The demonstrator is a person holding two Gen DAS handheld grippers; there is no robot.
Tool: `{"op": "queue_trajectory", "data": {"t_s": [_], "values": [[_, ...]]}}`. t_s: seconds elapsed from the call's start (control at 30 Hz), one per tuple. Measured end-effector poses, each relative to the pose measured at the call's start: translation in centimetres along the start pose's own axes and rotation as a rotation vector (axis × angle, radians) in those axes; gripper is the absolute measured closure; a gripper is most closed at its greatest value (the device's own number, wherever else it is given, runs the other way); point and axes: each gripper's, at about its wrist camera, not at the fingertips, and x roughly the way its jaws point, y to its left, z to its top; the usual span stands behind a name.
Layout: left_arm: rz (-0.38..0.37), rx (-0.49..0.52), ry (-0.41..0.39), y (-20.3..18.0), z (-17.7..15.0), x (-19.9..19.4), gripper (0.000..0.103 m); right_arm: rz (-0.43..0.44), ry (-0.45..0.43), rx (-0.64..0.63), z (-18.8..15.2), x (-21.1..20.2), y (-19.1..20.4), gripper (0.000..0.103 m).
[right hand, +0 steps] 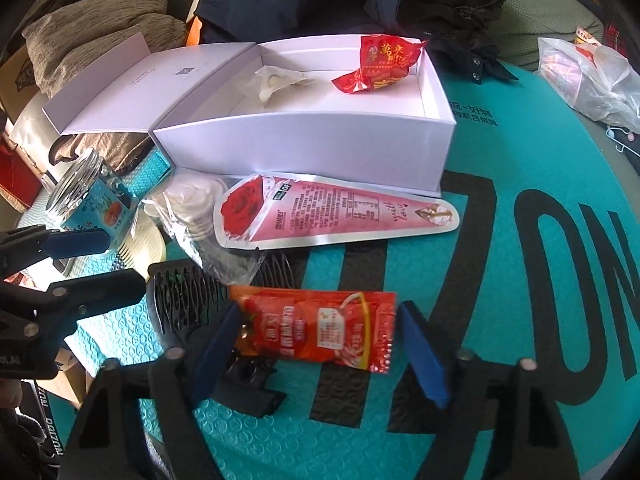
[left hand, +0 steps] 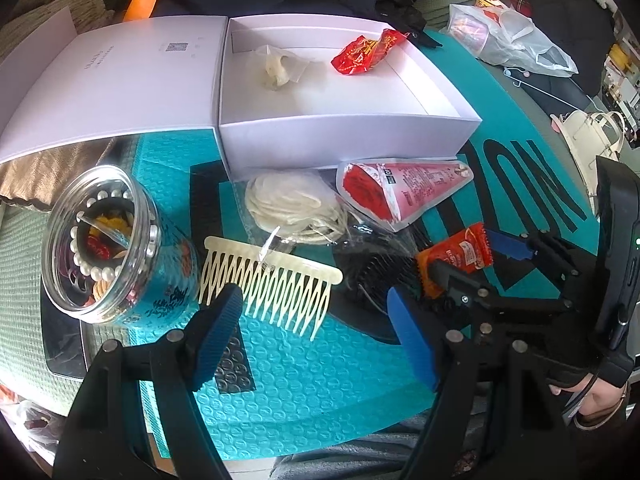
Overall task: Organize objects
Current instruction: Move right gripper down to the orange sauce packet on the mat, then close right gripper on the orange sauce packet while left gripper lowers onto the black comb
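An orange-red sauce sachet [right hand: 320, 328] lies across a black comb [right hand: 188, 296]. My right gripper [right hand: 320, 348] straddles it, and its blue pads [right hand: 218, 344] touch the sachet's two short ends. In the left wrist view the same sachet [left hand: 456, 256] sits between the right gripper's fingers [left hand: 508, 244]. My left gripper [left hand: 316, 340] stands open over the teal mailer, just short of a cream comb [left hand: 272, 280], with nothing between its pads. The open white box [left hand: 348, 128] holds a red candy wrapper [left hand: 366, 54] and a crumpled pale wrapper [left hand: 276, 66].
A pink rose packet [right hand: 332, 212] and a bagged white cord coil [left hand: 288, 204] lie in front of the box. A clear jar with pearls [left hand: 104, 248] lies tipped at the left. A black clip [right hand: 248, 384] sits under the right gripper. Plastic bags [left hand: 512, 36] lie far right.
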Motion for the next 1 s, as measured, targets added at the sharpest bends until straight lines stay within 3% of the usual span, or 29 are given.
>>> {"op": "queue_trajectory", "data": {"t_s": [0.1, 0.17, 0.27, 0.43, 0.63, 0.83, 1.0], "values": [[-0.004, 0.005, 0.000, -0.4, 0.0, 0.0, 0.029, -0.002, -0.014, -0.001, -0.1, -0.2, -0.4, 0.053], [-0.012, 0.009, -0.006, -0.6, 0.0, -0.1, 0.029, 0.002, -0.020, 0.015, -0.2, -0.3, -0.9, 0.072], [-0.032, 0.015, -0.021, -1.0, 0.0, -0.4, 0.029, 0.023, -0.025, 0.040, -0.2, -0.5, -1.5, 0.078], [-0.060, 0.047, -0.032, -2.0, -0.1, 0.1, 0.030, 0.026, -0.026, 0.042, -0.4, -0.8, -1.8, 0.079], [-0.070, 0.110, -0.017, -3.5, 0.3, 1.6, 0.044, 0.017, -0.028, 0.052, -1.0, -1.3, -2.3, 0.079], [-0.043, 0.198, 0.003, -4.7, 1.0, 3.1, 0.044, -0.031, -0.031, 0.052, -1.3, -1.8, -3.0, 0.079], [-0.030, 0.264, 0.037, -5.5, 1.1, 3.9, 0.044, -0.020, -0.018, 0.048, -1.5, -2.2, -3.4, 0.079]]}}
